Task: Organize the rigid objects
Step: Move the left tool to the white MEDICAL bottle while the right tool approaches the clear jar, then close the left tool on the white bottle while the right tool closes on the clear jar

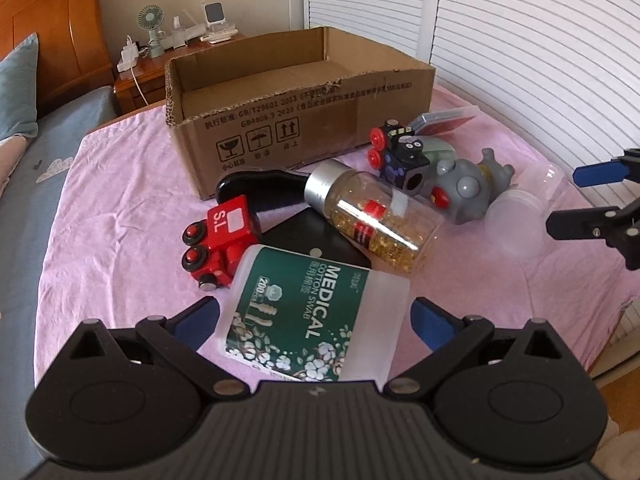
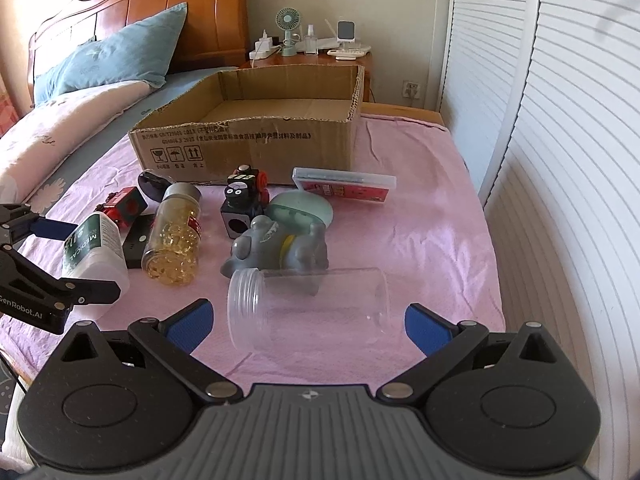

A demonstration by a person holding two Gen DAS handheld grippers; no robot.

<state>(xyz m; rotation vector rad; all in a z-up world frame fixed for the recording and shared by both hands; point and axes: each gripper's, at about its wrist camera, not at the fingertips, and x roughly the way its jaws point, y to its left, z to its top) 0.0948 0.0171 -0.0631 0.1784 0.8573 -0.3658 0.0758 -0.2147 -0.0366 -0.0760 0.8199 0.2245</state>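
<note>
Two views, itemised.

Left wrist view: my left gripper (image 1: 314,318) has its blue pads spread wide, either side of the cotton swab tub (image 1: 316,316), which lies on its side on the pink cloth (image 1: 120,208); whether the pads touch it I cannot tell. At 10 o'clock from the tub, the red toy train (image 1: 218,242), touching it. At 12, a black flat case (image 1: 312,236) lies under the capsule bottle (image 1: 370,218). At 1, the black toy train (image 1: 400,160) and grey figure (image 1: 466,190). Beyond, at 12, the open cardboard box (image 1: 300,120). My right gripper (image 1: 600,200) enters at 3 o'clock.

Right wrist view: my right gripper (image 2: 308,326) is also spread wide, its pads well apart from the clear jar (image 2: 308,308) lying sideways between them. At 12 from the jar, the grey figure, touching; the green round toy (image 2: 300,210) behind it. At 1, a red card box (image 2: 344,184).
</note>
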